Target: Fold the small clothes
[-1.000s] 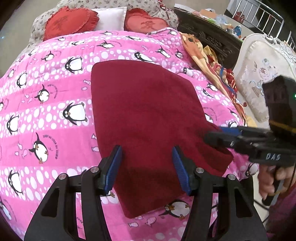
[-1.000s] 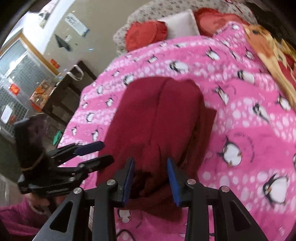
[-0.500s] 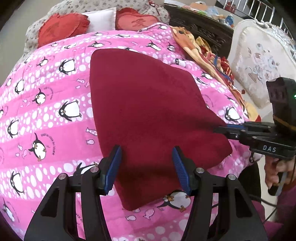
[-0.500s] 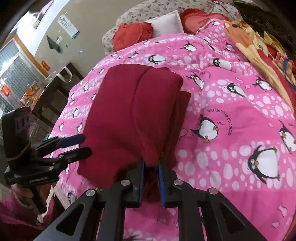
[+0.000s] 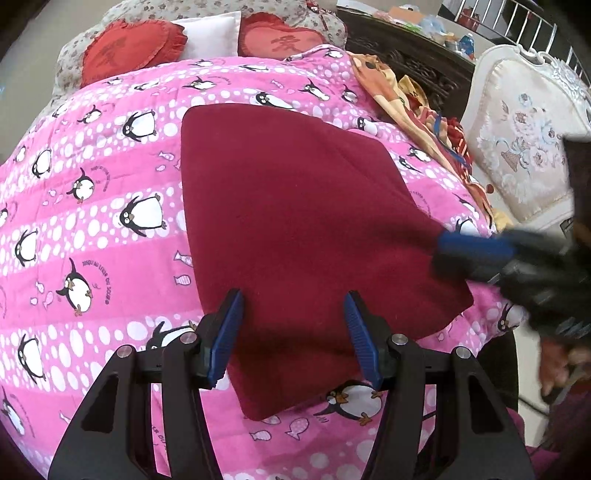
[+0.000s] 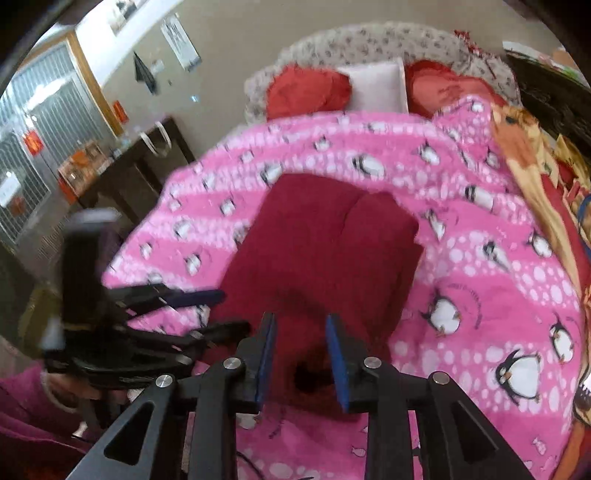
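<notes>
A dark red folded garment (image 5: pixel 295 221) lies flat on the pink penguin quilt (image 5: pixel 92 229); it also shows in the right wrist view (image 6: pixel 325 254). My left gripper (image 5: pixel 293 314) is open and empty, hovering over the garment's near edge. My right gripper (image 6: pixel 300 347) is open over the garment's near right corner, holding nothing. It appears blurred at the right of the left wrist view (image 5: pixel 480 254). The left gripper appears blurred at the left of the right wrist view (image 6: pixel 207 310).
Red heart cushions (image 5: pixel 129 48) and a white pillow (image 5: pixel 210 33) lie at the bed's head. An orange patterned blanket (image 5: pixel 410 99) runs along the right side. A white chair (image 5: pixel 524 147) and a dark cabinet (image 5: pixel 402 55) stand to the right.
My right gripper shut on the garment's corner half a second ago, then opened and let it go. The garment has been drawn closer and lies flatter. The left gripper stayed open.
</notes>
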Demonstrator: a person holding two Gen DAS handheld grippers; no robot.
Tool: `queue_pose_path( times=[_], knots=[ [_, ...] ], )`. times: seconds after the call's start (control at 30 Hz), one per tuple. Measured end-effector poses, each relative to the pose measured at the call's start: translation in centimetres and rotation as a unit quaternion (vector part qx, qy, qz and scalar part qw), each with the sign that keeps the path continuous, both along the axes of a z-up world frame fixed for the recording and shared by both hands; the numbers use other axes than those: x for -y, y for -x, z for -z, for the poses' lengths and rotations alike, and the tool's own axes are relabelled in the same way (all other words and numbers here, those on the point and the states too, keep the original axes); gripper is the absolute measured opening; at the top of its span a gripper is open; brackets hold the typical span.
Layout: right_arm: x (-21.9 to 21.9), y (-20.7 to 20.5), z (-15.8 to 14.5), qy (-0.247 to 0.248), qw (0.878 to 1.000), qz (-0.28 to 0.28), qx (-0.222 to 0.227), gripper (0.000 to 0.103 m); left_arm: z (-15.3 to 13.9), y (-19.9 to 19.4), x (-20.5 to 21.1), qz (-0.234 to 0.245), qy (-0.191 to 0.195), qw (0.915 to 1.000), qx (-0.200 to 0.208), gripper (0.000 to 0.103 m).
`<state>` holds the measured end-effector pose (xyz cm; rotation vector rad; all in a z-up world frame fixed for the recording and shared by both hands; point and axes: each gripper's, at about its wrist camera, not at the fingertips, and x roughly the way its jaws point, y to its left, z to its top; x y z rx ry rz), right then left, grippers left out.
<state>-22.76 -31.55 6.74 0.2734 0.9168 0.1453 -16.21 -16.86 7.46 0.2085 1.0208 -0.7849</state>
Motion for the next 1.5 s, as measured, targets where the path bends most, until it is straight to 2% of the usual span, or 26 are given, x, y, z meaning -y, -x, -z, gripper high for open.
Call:
queue_pose_path(
  times=[0.1,0.17,0.33,0.47,0.53,0.6,0.67,0.73,0.77,0.9,1.0,1.1,1.2,1.23,1.3,1.4,1.5],
  knots=[
    [0.4,0.3,2.6,0.0,1.0,0.004,-0.027,0.024,0.1,0.0,0.1,0.001,0.004,1.0,-0.004,0.057],
    [0.4,0.6,3.5,0.003,1.0,0.005,-0.027,0.024,0.1,0.1,0.4,0.001,0.0,1.0,0.0,0.057],
    [0.5,0.7,3.0,0.001,1.0,0.006,-0.026,0.024,0.1,0.3,0.7,-0.008,-0.006,0.9999,0.009,0.058],
    [0.5,1.2,1.0,-0.008,1.0,0.007,-0.011,0.026,-0.4,0.4,0.4,-0.017,-0.011,0.9996,0.019,0.058],
    [0.6,1.4,-0.3,-0.005,1.0,0.014,0.008,0.031,-0.8,0.3,0.1,-0.023,-0.008,0.9995,0.022,0.058],
    [1.1,1.6,-1.3,-0.006,0.999,0.037,0.031,0.056,-1.3,-0.1,-0.5,-0.034,0.009,0.9991,0.023,0.058],
    [2.0,1.4,-1.3,-0.022,0.997,0.067,0.042,0.068,-1.5,-0.8,-1.2,-0.047,0.028,0.9984,0.011,0.059],
    [3.2,0.6,-0.7,-0.054,0.994,0.089,0.039,0.068,-1.3,-1.9,-1.9,-0.063,0.048,0.9967,-0.019,0.074],
    [3.8,-0.1,0.0,-0.074,0.992,0.095,0.031,0.07,-0.9,-2.8,-2.5,-0.076,0.063,0.9942,-0.043,0.076],
    [5.4,-3.2,3.4,-0.13,0.985,0.111,-0.023,0.071,0.1,-4.8,-3.0,-0.099,0.094,0.9864,-0.091,0.076],
    [5.7,-4.7,5.0,-0.15,0.982,0.109,-0.028,0.074,1.4,-6.2,-2.5,-0.099,0.11,0.9809,-0.126,0.076],
    [5.8,-5.5,5.8,-0.162,0.981,0.109,-0.023,0.075,3.0,-7.2,-1.7,-0.103,0.109,0.9774,-0.149,0.076],
    [5.5,-6.1,6.3,-0.165,0.981,0.097,-0.025,0.075,4.5,-7.9,-1.0,-0.102,0.121,0.9713,-0.178,0.076],
    [5.4,-6.3,6.3,-0.161,0.982,0.092,-0.026,0.072,4.6,-8.0,-0.9,-0.103,0.127,0.9698,-0.181,0.076],
    [4.9,-6.3,5.8,-0.144,0.986,0.085,-0.024,0.057,4.4,-7.9,-0.6,-0.098,0.129,0.9706,-0.177,0.075],
    [3.6,-5.8,3.6,-0.144,0.988,0.056,-0.002,0.041,3.1,-7.5,-0.9,-0.081,0.129,0.9751,-0.161,0.065],
    [1.5,-5.9,1.0,-0.133,0.991,0.02,0.022,0.04,0.3,-7.4,-2.2,-0.069,0.148,0.9758,-0.145,0.064]
  ],
)
